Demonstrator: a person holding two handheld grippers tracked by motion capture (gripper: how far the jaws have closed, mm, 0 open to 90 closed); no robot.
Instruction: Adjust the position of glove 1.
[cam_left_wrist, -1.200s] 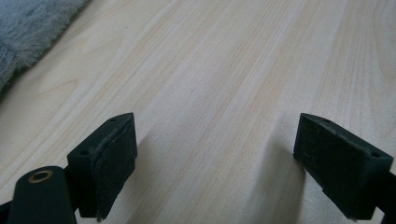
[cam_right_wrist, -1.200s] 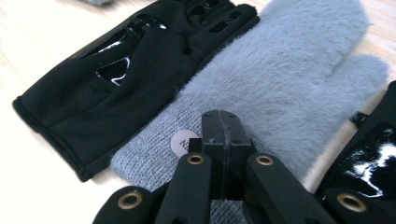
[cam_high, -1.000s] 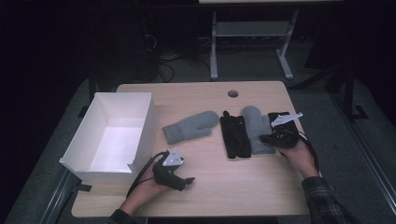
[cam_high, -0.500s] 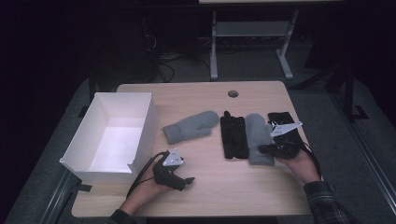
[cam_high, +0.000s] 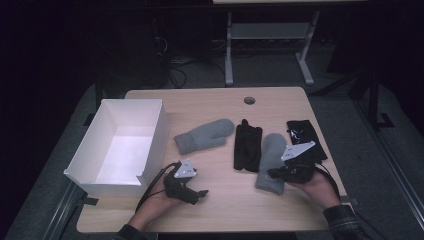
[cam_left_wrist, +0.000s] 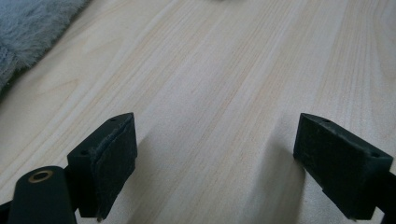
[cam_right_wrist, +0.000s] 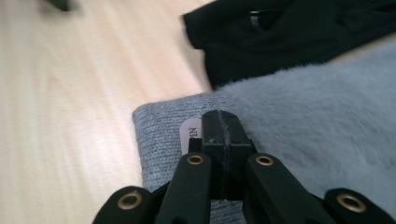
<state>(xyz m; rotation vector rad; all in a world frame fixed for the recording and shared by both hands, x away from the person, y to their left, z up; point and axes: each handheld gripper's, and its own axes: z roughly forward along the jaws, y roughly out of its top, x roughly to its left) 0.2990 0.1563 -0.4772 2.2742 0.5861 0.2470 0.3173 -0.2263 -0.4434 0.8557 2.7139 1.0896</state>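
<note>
Wood tabletop (cam_high: 220, 107) under the high camera carries a white box (cam_high: 150, 150) at the left, then a row of gloves. A grey mitten (cam_high: 205, 136) lies tilted near the box, a black glove (cam_high: 247, 148) sits beside it, a second grey mitten (cam_high: 271, 161) comes next, and another black glove (cam_high: 302, 134) lies at the far right. The right gripper (cam_high: 272, 175) sits at the near end of that second mitten, over its cuff. The left gripper (cam_high: 200, 194) rests on bare wood near the box's front corner, well apart from the gloves.

Looking along the left gripper (cam_left_wrist: 215, 163), its jaws stand wide apart with nothing but plain table between them; a fluffy grey edge shows at the upper left corner.

Looking along the right gripper (cam_right_wrist: 224, 135), the jaws are pressed tight together at the ribbed cuff of the second grey mitten (cam_right_wrist: 303, 121), right by a small label (cam_right_wrist: 189, 133). Whether fabric is pinched between the pads I cannot tell. A black glove (cam_right_wrist: 280, 37) lies just beyond the mitten, touching it.
</note>
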